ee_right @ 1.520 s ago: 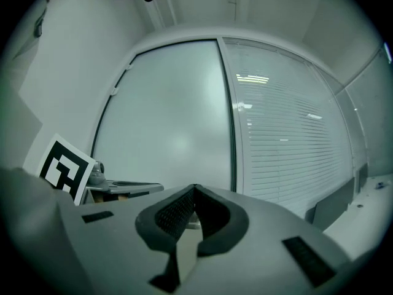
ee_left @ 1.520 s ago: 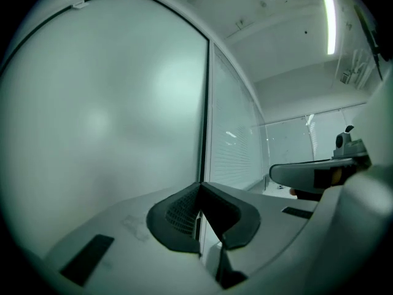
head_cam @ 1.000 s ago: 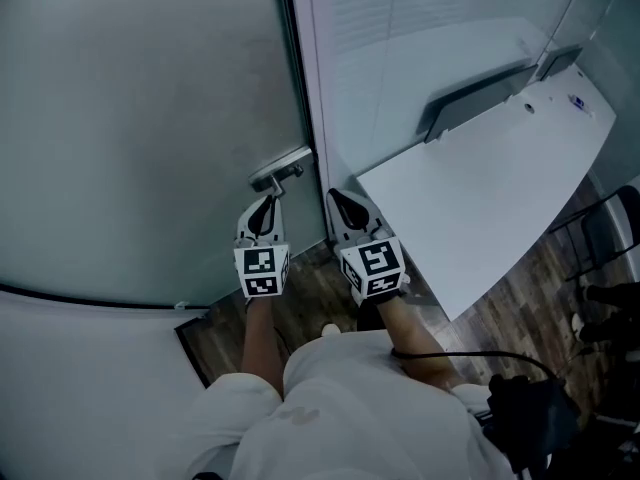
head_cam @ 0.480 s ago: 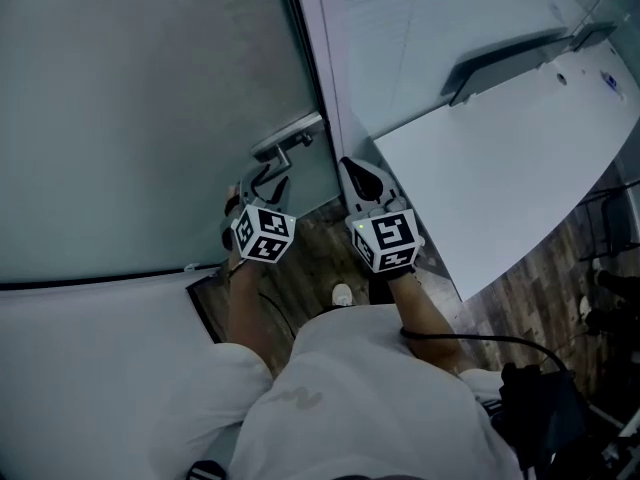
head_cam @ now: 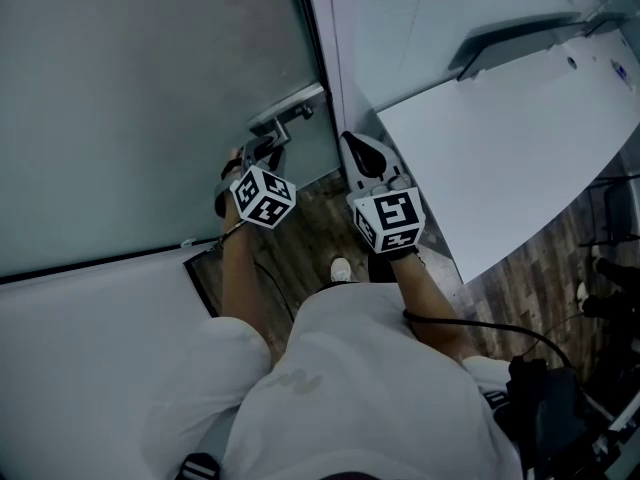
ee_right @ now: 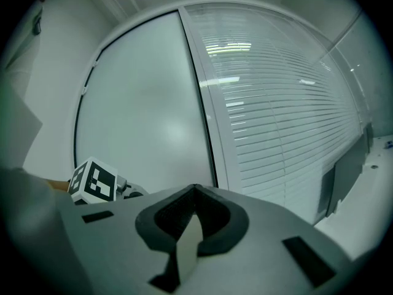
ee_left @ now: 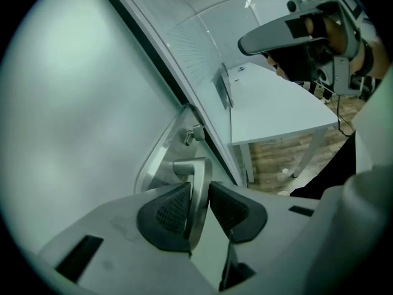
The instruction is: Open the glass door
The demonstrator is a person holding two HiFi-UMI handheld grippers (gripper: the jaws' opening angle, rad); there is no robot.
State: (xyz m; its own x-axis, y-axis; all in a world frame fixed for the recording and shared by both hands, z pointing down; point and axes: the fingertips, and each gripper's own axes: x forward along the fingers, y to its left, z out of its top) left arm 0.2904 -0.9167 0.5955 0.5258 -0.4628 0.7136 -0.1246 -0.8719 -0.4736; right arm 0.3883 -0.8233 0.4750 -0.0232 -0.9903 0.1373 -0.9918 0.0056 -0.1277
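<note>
The frosted glass door (head_cam: 150,98) fills the upper left of the head view, with a metal lever handle (head_cam: 285,118) near its right edge. My left gripper (head_cam: 262,156) has rolled sideways and reaches up to that handle. In the left gripper view the handle's lever (ee_left: 198,186) stands between the two dark pads (ee_left: 169,211), and the jaws of the left gripper (ee_left: 199,196) are closing on it, both pads against the metal. My right gripper (head_cam: 358,153) hangs shut and empty beside the door frame; the right gripper view shows its jaws (ee_right: 195,192) together, facing the door (ee_right: 141,103).
A white desk (head_cam: 500,138) stands right of the door, against a glazed partition with blinds (ee_right: 282,103). A white wall panel (head_cam: 90,338) is at lower left. My shoe (head_cam: 341,268) rests on the wood floor (head_cam: 300,238). Dark chair parts (head_cam: 610,268) sit far right.
My left gripper sank, rolled onto its side, opened and took the lever between its jaws. The right gripper dropped a little and stayed shut.
</note>
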